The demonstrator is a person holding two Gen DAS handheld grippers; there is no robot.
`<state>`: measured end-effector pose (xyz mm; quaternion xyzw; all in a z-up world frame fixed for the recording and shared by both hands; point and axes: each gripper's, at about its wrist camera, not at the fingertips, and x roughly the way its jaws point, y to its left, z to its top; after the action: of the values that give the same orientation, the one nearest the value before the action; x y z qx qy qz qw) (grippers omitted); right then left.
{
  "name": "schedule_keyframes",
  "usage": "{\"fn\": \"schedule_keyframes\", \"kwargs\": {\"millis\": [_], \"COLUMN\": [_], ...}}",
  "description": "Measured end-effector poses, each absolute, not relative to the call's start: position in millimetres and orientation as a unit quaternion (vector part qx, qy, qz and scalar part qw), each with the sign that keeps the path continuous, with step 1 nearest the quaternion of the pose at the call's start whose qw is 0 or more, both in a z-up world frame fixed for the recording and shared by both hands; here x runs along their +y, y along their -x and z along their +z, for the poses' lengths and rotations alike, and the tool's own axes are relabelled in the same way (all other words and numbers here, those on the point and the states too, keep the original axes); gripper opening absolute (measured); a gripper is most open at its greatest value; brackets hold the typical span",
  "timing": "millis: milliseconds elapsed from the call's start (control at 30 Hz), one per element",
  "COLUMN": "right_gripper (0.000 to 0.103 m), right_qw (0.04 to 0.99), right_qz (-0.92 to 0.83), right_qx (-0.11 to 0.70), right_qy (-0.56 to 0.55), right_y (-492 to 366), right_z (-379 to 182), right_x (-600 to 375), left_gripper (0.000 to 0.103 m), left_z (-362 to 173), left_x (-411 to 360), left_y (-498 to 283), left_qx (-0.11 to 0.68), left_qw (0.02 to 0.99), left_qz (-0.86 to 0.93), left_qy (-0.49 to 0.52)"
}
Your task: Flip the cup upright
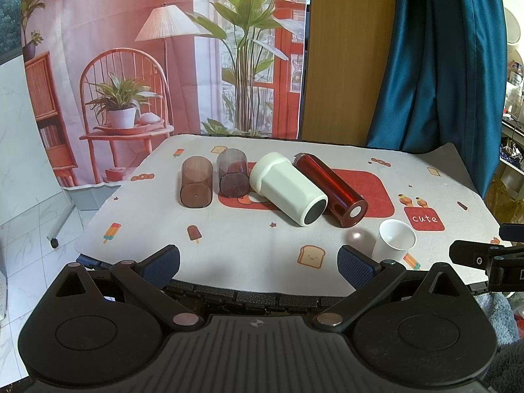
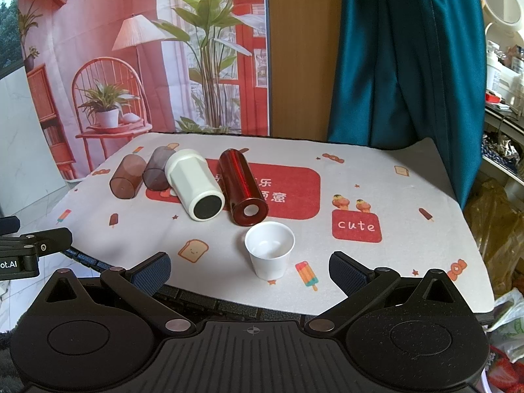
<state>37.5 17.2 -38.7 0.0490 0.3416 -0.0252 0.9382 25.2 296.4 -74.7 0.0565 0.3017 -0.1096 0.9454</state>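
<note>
Both tools are held wide apart and empty at the near edge of the surface (image 1: 229,255): the left tool (image 1: 258,262) is aimed at the row of lying cups, and the right tool (image 2: 250,270) is lined up with the white paper cup (image 2: 269,252).

From left to right, four cups are seen on their sides: a brown translucent cup (image 1: 196,184), a smoky grey cup (image 1: 233,174), a cream cup (image 1: 288,190) and a red metallic cup (image 1: 330,193). The cream cup and the red one appear to be touching. The paper cup stands upright, mouth up, just in front of the red cup's base.

One cup is thus already upright; four seem left to be flipped, and none is gripped, so the task is judged to be at an early stage.

Printed characters on the mat are shown in the right view, hidden by cups in the left view. Each view catches part of the other tool at its edge.
</note>
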Motion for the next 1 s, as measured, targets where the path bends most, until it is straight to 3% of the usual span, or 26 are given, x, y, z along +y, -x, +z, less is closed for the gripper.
{"fn": "schedule_keyframes", "kwargs": {"millis": [1000], "right_gripper": [0.103], "right_qw": [0.938], "right_qz": [-0.027], "right_qx": [0.342], "right_qy": [-0.050], "right_y": [-37.7], "right_z": [-40.2], "right_x": [15.0], "left_gripper": [0.103], "left_z": [-76.5], "left_x": [295.2], "left_y": [-25.6], "left_qx": [0.305], "left_qw": [0.945], "left_qz": [-0.107], "left_qy": [-0.049]}}
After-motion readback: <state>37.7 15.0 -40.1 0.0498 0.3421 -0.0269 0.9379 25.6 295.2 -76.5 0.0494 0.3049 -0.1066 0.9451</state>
